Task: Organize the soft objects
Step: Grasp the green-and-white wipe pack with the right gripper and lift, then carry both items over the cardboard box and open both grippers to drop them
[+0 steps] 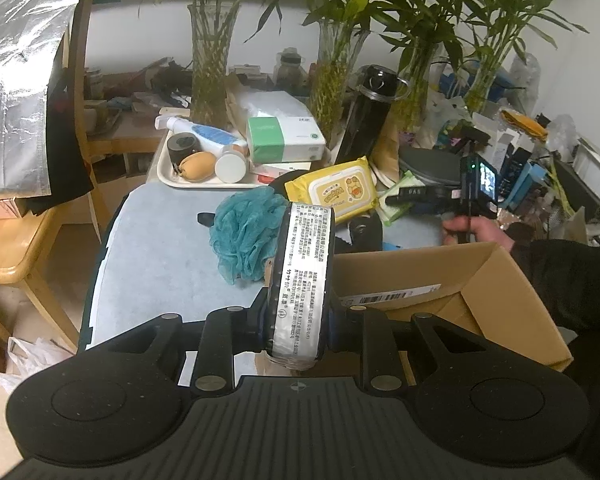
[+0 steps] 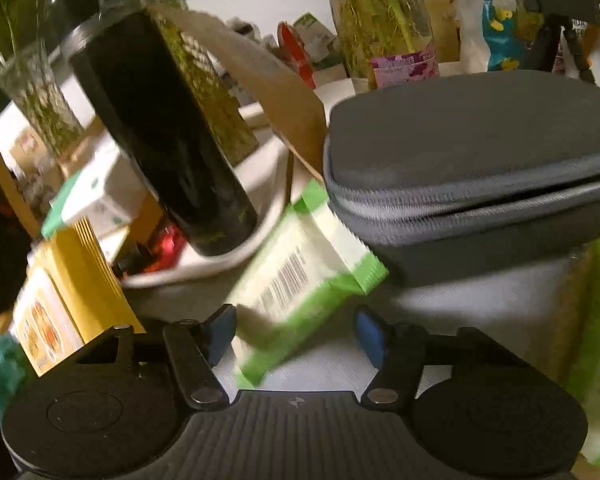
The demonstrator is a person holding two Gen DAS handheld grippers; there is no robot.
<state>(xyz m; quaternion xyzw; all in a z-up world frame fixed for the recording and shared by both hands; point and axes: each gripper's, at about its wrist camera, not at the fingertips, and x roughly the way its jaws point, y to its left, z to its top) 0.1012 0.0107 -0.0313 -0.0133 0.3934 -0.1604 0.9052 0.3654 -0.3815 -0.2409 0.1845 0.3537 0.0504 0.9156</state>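
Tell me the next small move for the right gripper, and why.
Probably ease the right gripper forward and close on the green wipes pack. Its jaws are apart with the pack's near end between them, not yet pinched. The left gripper already holds a silver pack.

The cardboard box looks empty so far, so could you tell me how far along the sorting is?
Nothing shows packed in the cardboard box yet. In hand: the left tongs are shut on a foil-labelled pack; the right tongs straddle the green wipes pack, not pressing it. Left: the teal bath pouf and yellow wipes pack.
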